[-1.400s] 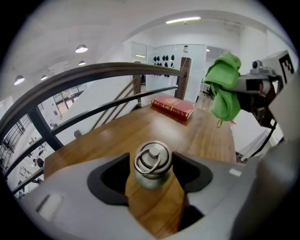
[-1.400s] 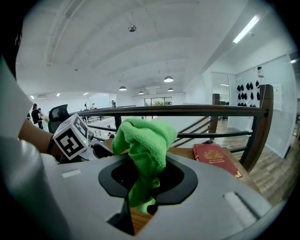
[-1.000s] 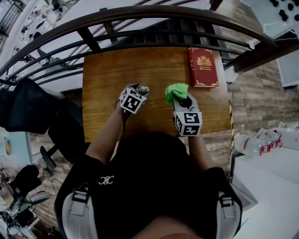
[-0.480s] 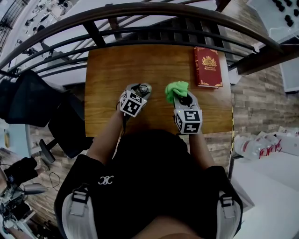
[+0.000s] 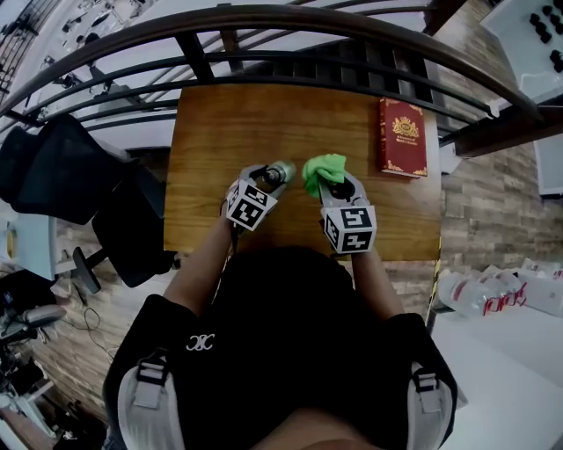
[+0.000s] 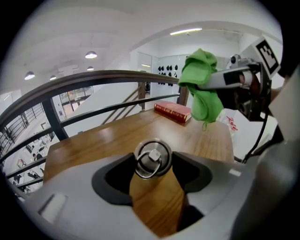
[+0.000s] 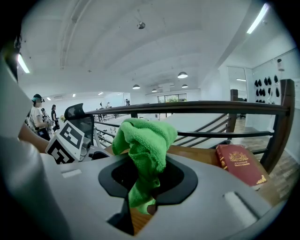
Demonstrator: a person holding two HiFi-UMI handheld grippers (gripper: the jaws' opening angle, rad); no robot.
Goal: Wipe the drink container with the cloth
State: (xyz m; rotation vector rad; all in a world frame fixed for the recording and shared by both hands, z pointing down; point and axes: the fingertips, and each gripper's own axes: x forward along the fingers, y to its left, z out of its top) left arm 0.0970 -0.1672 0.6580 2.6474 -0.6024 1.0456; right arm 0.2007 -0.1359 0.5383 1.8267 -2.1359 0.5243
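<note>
A metal drink container [image 5: 278, 171] with a ring on its cap [image 6: 151, 158] stands upright between the jaws of my left gripper [image 5: 268, 178], which is shut on it above the wooden table [image 5: 229, 123]. My right gripper [image 5: 332, 183] is shut on a bunched green cloth [image 5: 322, 168], just to the right of the container and a little apart from it. In the left gripper view the cloth [image 6: 201, 89] hangs at the upper right, held by the right gripper [image 6: 206, 85]. In the right gripper view the cloth [image 7: 143, 145] fills the gap of the right gripper [image 7: 143, 180].
A red book [image 5: 403, 136] lies at the table's far right corner. A dark curved railing [image 5: 264, 18] runs along the table's far side. A black chair [image 5: 132, 228] stands left of the table. Brick-patterned floor [image 5: 475, 202] lies to the right.
Both grippers have come closer together, so the green cloth is now nearer the container's top. The head camera has shifted, so the table sits slightly more to the right.
</note>
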